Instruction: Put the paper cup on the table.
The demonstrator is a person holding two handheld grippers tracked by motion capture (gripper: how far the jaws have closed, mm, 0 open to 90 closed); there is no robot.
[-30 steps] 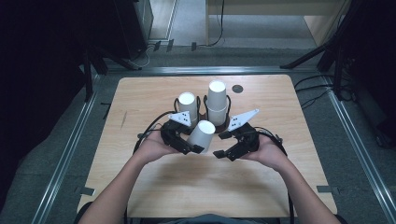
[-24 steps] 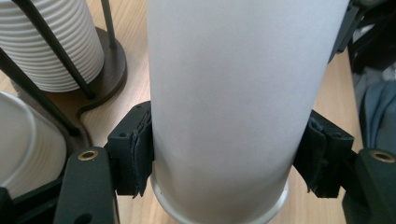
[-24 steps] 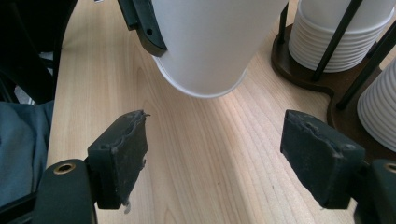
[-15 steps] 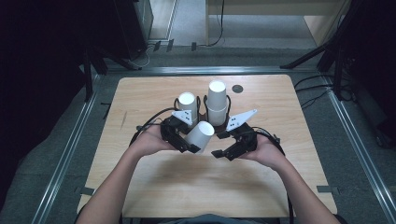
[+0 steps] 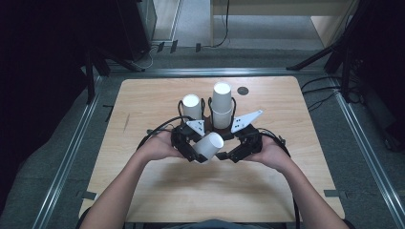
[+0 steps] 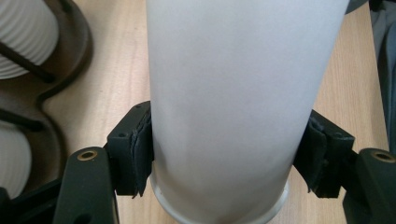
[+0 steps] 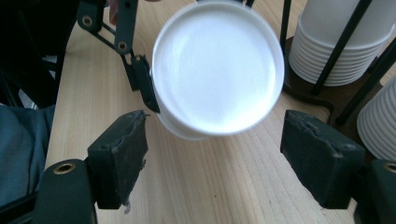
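Left claw point(image 6: 226, 158) pinching paper cup point(image 5: 208, 146) across body; cup on side, closed base facing spread right claw point(image 7: 212, 154).

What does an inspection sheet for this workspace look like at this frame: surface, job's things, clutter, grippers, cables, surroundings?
Surface: light wooden table, bare in front of the person.
Job's things: white paper cup held tilted, bottom toward the right gripper; dark wire cup holder carrying two stacks of white cups, upside down.
Clutter: small dark disc near the far edge.
Grippers: left gripper clamped on the cup's sides; right gripper open, pads clear of the cup.
Cables: black cable loops from the left gripper across the table.
Surroundings: metal rails beside the table, dark stands and floor cables beyond.
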